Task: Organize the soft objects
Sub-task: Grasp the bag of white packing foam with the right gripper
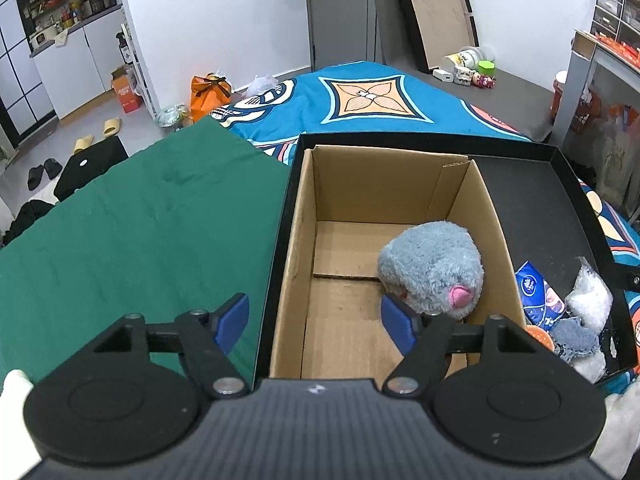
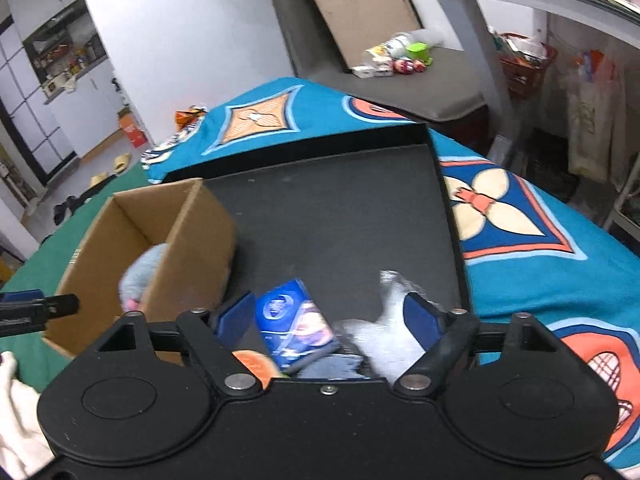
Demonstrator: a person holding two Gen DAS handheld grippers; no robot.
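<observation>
Left gripper (image 1: 316, 322) gaping, empty, beside grey plush (image 1: 432, 268) in cardboard box (image 1: 298, 236), right gripper (image 2: 331, 318) spread over blue packet (image 2: 294, 326)

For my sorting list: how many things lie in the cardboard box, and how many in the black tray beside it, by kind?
Cardboard box:
grey plush toy: 1
Black tray:
blue packet: 1
clear plastic bag: 1
blue-grey cloth: 1
orange thing: 1
Total: 5

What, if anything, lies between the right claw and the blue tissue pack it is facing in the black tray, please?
Nothing visible does. The blue tissue pack lies in the black tray directly ahead of the open right claw, roughly between its fingers. A white plastic bag sits beside it on the right, not in front.
</observation>
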